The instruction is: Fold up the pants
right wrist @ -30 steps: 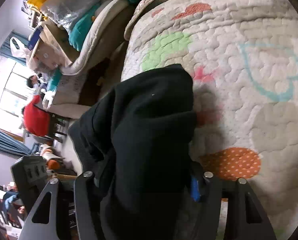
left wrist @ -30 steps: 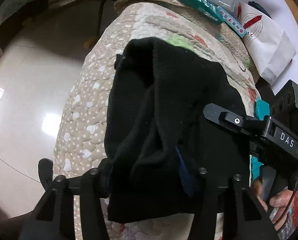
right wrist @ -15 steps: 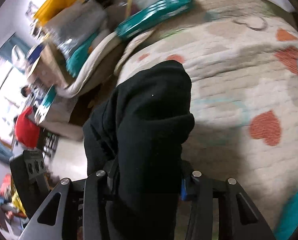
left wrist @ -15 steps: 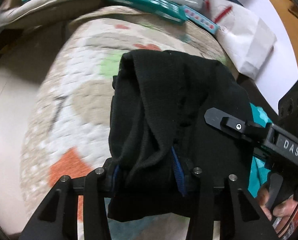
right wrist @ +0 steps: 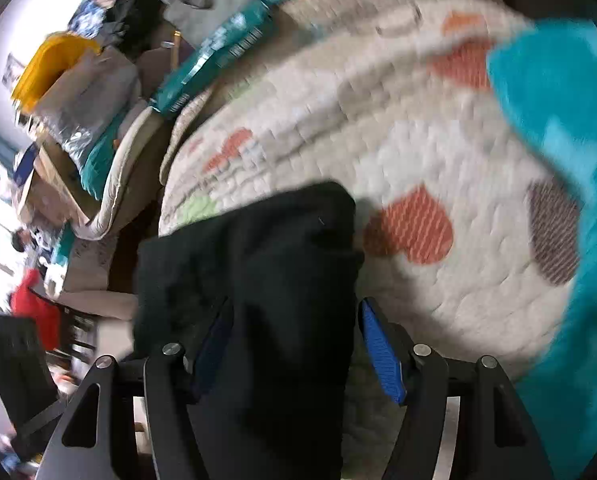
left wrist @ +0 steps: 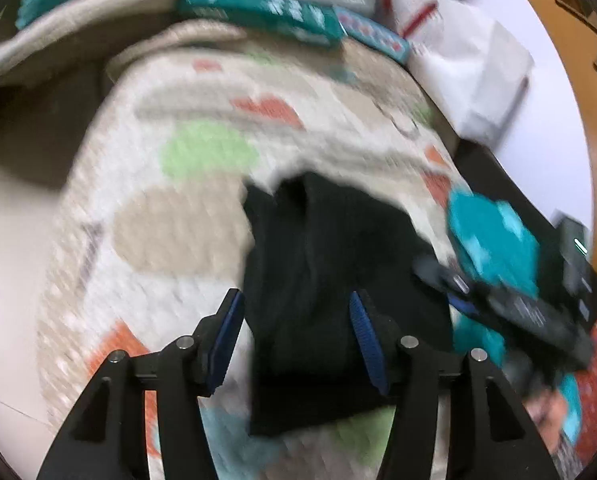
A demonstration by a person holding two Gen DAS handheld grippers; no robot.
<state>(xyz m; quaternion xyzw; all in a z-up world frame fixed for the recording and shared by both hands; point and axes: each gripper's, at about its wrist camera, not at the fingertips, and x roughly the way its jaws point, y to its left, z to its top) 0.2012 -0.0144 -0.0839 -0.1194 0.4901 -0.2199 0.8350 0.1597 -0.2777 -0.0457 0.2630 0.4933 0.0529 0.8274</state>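
Note:
The black pants point(left wrist: 330, 240) lie bunched in a folded heap on the heart-patterned quilt point(left wrist: 178, 220). My left gripper point(left wrist: 296, 296) straddles their near end; its jaws are opening and the blue pads stand off the cloth. In the right wrist view the pants point(right wrist: 282, 240) run up between the fingers of my right gripper point(right wrist: 296, 306). Its jaws are opening too, and the right pad point(right wrist: 382, 356) shows a gap to the cloth. The right gripper's body point(left wrist: 510, 312) is a blur at the right of the left wrist view.
A teal cloth point(right wrist: 558, 100) lies on the quilt to the right of the pants. A long teal box point(left wrist: 258, 8) and a white paper bag point(left wrist: 470, 60) sit at the quilt's far end. The quilt drops to pale floor point(left wrist: 10, 260) on the left.
Both grippers' jaws have spread, and the pants, pinched and lifted before, now rest on the quilt. Both views have shifted along the quilt, bringing the teal cloth into sight.

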